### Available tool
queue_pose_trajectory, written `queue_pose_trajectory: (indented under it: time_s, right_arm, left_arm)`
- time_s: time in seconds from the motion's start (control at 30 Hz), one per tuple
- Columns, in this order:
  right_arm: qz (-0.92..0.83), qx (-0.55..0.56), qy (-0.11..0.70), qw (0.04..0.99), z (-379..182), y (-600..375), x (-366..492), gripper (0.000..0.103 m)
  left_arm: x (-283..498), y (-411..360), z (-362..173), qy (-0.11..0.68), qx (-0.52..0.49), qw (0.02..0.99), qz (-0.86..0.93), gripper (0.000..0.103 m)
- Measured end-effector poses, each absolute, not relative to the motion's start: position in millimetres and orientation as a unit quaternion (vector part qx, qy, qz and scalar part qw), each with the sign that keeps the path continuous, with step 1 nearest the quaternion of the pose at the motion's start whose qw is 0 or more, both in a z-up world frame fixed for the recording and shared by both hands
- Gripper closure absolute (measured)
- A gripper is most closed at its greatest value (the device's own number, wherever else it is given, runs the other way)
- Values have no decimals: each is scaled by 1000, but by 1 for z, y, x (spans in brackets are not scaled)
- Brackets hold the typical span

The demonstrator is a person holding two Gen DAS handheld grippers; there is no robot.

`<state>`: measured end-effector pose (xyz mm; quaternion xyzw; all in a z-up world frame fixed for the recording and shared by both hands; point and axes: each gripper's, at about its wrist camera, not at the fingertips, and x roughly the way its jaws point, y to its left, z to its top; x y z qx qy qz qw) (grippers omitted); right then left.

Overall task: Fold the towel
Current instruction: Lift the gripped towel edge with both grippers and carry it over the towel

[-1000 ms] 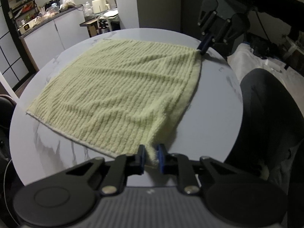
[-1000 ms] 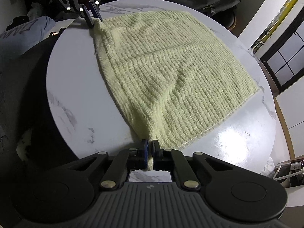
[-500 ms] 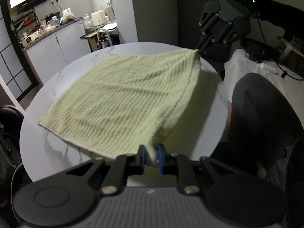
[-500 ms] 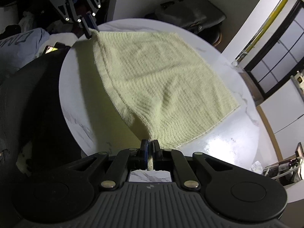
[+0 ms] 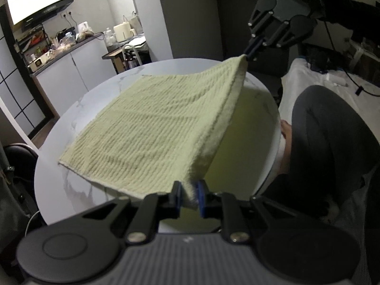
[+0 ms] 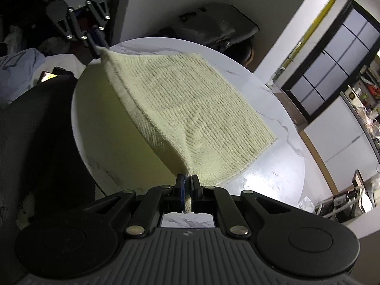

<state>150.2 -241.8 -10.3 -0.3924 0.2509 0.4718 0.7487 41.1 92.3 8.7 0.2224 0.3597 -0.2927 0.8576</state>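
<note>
- My left gripper [image 5: 189, 196] has its jaws pinching one near corner of the towel [image 5: 166, 123]; a tuft of pale yellow-green pile sits between the blue pads.
- My right gripper [image 6: 187, 191] pinches the other near corner, jaws pressed almost together on the cloth; in the left view it shows at the far end of the raised edge [image 5: 249, 53].
- The edge between the two grippers hangs taut in the air above the round white marble table [image 5: 78, 109], throwing a yellowish shadow on the top beneath; the far half of the towel lies flat on the table.
- Writing: I can read none. A small lightning-like mark sits on the right gripper's body, and pale letters on blue fabric [image 6: 14, 66] at the left are cut off.
- Against a second ago: the near edge lay low by the table then; it is now lifted well clear, and more bare tabletop shows under it.
- A kitchen counter [image 5: 59, 54] with jars stands beyond the table.
</note>
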Motion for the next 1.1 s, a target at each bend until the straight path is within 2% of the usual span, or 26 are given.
queue_pose_trajectory:
  time_s: [0.6, 1.1]
  right_arm:
    - [441, -376, 198, 791, 35, -232, 153, 98]
    - [418, -364, 203, 807, 29, -194, 199, 98]
  left_arm:
    - [66, 109, 55, 333, 215, 870, -293, 88]
    - [126, 128, 34, 362, 164, 880, -261, 87]
